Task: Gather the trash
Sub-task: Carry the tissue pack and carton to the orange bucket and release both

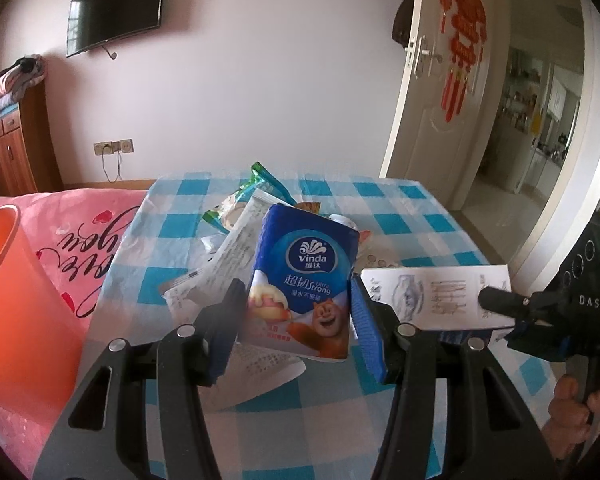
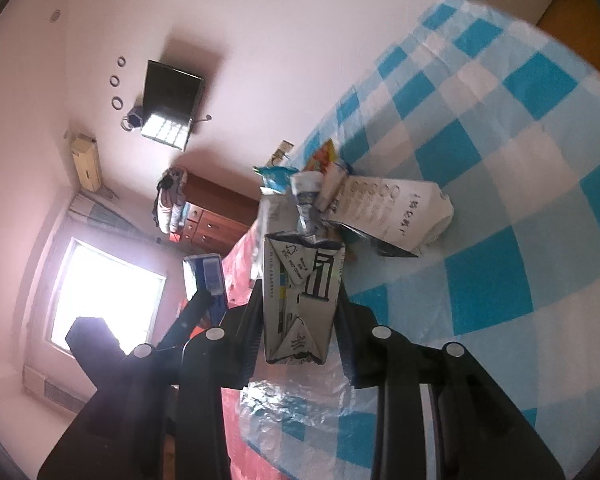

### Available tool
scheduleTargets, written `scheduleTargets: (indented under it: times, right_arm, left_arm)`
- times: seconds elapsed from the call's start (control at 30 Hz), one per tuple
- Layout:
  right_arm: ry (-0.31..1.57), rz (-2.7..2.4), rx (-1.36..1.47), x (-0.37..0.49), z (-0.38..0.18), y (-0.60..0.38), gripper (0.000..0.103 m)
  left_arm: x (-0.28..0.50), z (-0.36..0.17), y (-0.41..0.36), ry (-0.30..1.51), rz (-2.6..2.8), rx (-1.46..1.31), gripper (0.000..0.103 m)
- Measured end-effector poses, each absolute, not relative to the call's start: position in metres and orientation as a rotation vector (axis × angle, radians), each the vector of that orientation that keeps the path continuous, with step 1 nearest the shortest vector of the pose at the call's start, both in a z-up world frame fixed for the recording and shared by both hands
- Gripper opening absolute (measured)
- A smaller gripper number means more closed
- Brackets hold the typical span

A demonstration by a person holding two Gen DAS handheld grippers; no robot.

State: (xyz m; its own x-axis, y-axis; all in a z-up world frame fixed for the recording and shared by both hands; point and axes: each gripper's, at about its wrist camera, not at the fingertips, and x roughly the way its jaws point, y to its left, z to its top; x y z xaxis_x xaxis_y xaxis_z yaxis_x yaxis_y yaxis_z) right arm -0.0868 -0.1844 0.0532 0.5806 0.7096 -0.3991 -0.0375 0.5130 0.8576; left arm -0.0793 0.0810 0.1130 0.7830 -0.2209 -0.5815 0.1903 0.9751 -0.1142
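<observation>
Jaws clamped: left gripper on tissue pack, right gripper on carton. Lift clear, carry steadily over orange bin.

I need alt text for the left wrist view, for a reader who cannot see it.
The left gripper grips a blue Vinda tissue pack above a blue-checked tablecloth with a pile of wrappers behind. At right, the right gripper holds a flattened white carton; an orange bin stands at left.

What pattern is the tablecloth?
Blue-and-white check; the tablecloth shows best in the right wrist view.
</observation>
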Motion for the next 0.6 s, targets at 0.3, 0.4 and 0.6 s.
scheduleTargets:
  times: [0.3, 0.4, 0.6]
  right_arm:
    - [0.798, 0.582, 0.888, -0.081, 0.102, -0.156, 0.034]
    - [0.799, 0.622, 0.857, -0.071, 0.117, -0.134, 0.034]
    - [0.825, 0.767, 0.777, -0.047, 0.146, -0.059, 0.034]
  left_arm:
    - [-0.099, 0.143, 0.114, 0.544, -0.194, -0.097, 0.054]
    - [-0.106, 0.155, 0.131, 0.506, -0.159, -0.107, 0.054]
    - [-0.120, 0.175, 0.190, 0.443, -0.005, -0.136, 0.054]
